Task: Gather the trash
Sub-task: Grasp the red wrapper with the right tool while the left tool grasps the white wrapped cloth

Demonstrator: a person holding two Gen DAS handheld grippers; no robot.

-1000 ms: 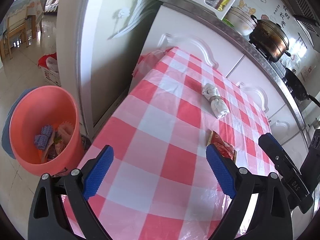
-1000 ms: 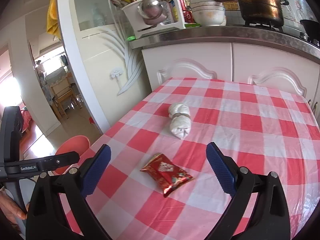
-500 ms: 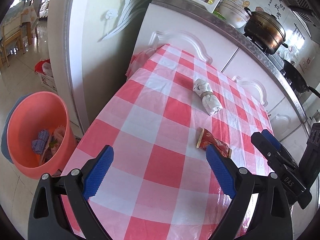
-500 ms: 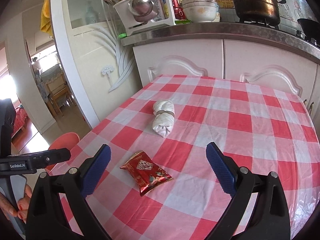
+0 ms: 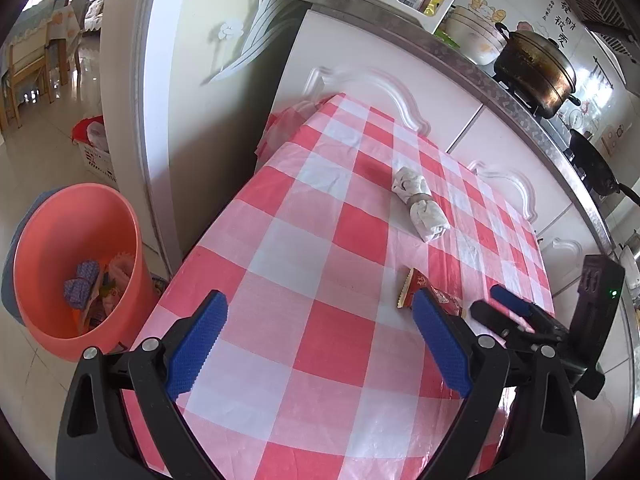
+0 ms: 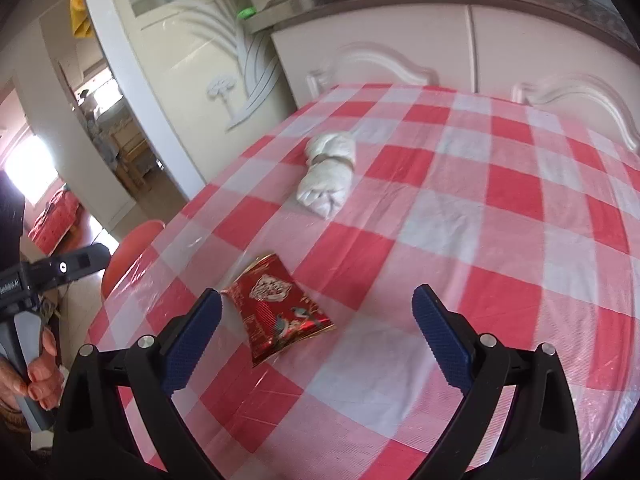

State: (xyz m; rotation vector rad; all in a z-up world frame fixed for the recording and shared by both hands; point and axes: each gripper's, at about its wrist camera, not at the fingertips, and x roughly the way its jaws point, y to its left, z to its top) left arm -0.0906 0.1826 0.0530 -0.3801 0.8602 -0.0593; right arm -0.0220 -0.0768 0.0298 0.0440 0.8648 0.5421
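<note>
A red foil snack wrapper (image 6: 278,314) lies flat on the red-and-white checked table (image 6: 480,208); in the left wrist view the wrapper (image 5: 416,286) peeks out behind my left finger. Farther back rests a white rolled paper bundle (image 6: 328,176), also in the left wrist view (image 5: 420,204). My right gripper (image 6: 318,336) is open, low over the table, with the wrapper just ahead of its left finger. My left gripper (image 5: 320,344) is open above the table's near corner. An orange bin (image 5: 76,268) with trash inside stands on the floor to the left.
White kitchen cabinets (image 5: 384,92) run behind the table, with a pot (image 5: 536,72) and dish rack on the counter. A white pillar (image 5: 168,80) stands beside the bin. The right gripper's body (image 5: 560,320) shows in the left view; a hand (image 6: 36,376) holds the left handle.
The right gripper has dropped and moved in toward the red wrapper, which now sits close to its left finger. The left gripper shifted slightly nearer the table; both stay open.
</note>
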